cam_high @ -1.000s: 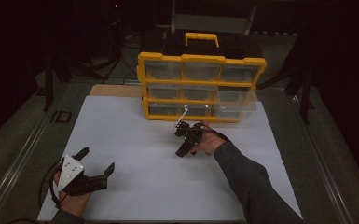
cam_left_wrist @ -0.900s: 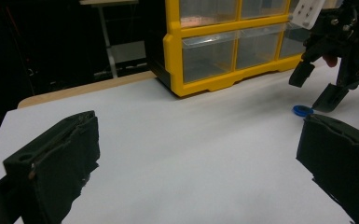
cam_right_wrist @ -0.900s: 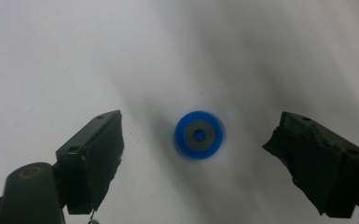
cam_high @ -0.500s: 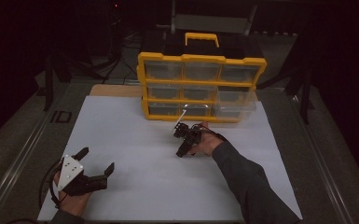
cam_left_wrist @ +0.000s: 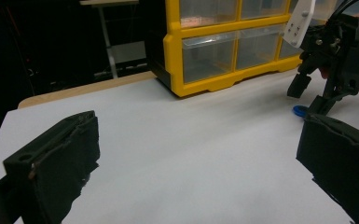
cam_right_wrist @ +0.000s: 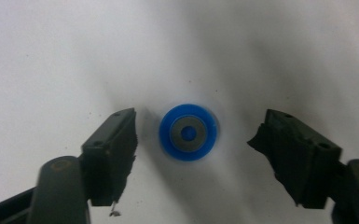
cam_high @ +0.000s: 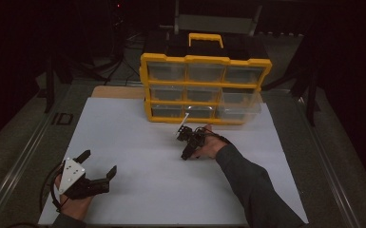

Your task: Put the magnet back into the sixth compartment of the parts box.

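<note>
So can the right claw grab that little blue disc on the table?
Probably yes. The right claw hangs over the blue disc, which lies flat between its jaws; they have just been closing but do not touch it. Nothing stands in the way on the white table.

1. The small disc [cam_right_wrist: 188,132] was bright blue with a grey centre.
2. The drawer cabinet [cam_high: 204,90] had a yellow frame, clear drawers, black top.
3. The table sheet [cam_high: 138,142] was plain white.
4. Both grippers' jaws were black.
</note>
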The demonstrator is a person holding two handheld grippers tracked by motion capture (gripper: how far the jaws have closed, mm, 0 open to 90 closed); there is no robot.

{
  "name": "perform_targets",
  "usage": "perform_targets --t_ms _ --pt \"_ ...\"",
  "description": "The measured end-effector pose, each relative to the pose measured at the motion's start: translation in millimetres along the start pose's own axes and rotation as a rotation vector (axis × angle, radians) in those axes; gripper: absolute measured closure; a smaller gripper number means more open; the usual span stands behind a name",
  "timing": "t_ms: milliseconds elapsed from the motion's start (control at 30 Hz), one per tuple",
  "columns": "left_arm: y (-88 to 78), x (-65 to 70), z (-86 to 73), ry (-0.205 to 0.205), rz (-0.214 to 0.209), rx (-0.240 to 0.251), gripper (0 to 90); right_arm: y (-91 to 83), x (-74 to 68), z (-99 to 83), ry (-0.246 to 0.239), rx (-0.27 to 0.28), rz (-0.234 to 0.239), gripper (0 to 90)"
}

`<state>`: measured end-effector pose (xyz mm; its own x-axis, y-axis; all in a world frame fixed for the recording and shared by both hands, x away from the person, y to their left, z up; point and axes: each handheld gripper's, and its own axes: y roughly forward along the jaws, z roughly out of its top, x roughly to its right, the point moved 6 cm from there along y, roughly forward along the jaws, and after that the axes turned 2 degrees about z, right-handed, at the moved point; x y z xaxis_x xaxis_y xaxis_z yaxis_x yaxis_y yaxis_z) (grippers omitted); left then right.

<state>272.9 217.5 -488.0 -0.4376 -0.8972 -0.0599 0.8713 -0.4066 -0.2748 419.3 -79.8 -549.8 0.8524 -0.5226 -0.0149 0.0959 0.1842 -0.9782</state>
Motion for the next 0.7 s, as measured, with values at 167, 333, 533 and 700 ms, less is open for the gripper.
perform_targets --t_ms 167,333,533,700 --pt "0.1 0.4 0.0 0.001 -0.001 -0.001 0.0 2.4 2.4 -0.9 -0.006 -0.012 0.012 33.6" --pt "0.1 0.2 -0.1 0.001 -0.001 -0.001 0.0 2.7 2.7 -1.3 0.004 -0.028 0.025 39.4" --pt "-0.3 0.0 0.0 0.0 0.001 0.0 0.0 1.0 2.1 -1.4 0.014 -0.028 0.023 47.5" --pt "-0.4 0.1 0.1 0.0 0.002 0.0 0.0 1.0 -1.6 -0.8 -0.019 -0.022 0.018 54.7"
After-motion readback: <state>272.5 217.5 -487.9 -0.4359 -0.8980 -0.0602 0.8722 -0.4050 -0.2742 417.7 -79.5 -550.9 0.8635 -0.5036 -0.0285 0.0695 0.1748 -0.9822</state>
